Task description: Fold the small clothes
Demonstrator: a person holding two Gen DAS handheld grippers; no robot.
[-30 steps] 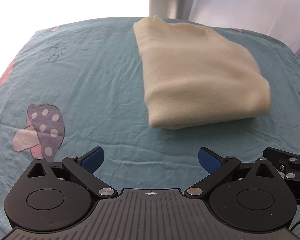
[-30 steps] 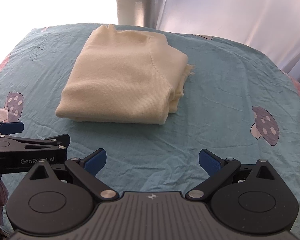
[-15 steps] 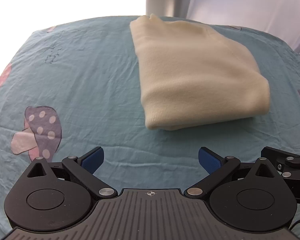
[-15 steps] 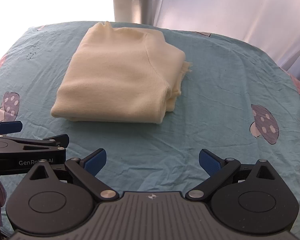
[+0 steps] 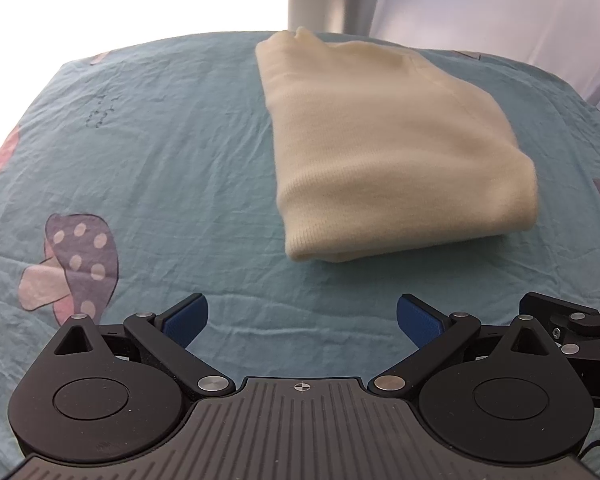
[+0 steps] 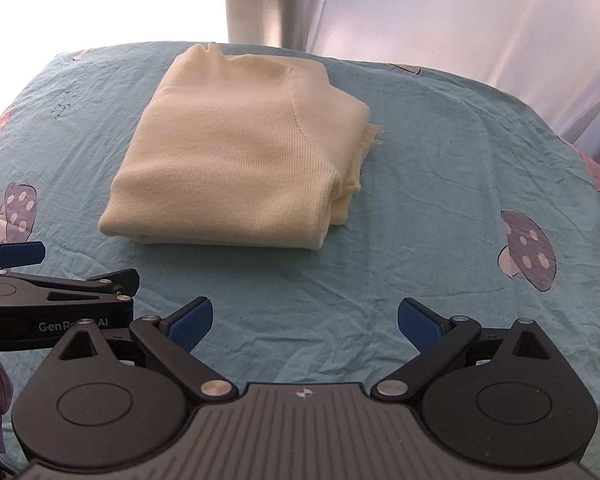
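- Left wrist view: we held the left gripper [image 5: 302,320] with its blue pads spread wide and nothing between them, clear of the cloth. The cream garment [image 5: 396,152] lay folded into a thick rectangle on the teal mushroom-print sheet [image 5: 160,160], ahead of these tongs and off to their right. Its long axis ran away from us toward the far edge of the sheet, with the rounded fold on the near side. A corner of the right gripper [image 5: 572,328] showed to the garment's near right.
- Right wrist view: we kept the right gripper [image 6: 305,320] spread too, pinching nothing. From here the garment [image 6: 240,156] sat ahead and to the left, its loose layered edges and a frayed bit on the side facing these tongs. The left gripper [image 6: 52,280] lay just near the garment's near-left corner.
- We judged both tongs about equally near, apart from the garment; folding looked done.
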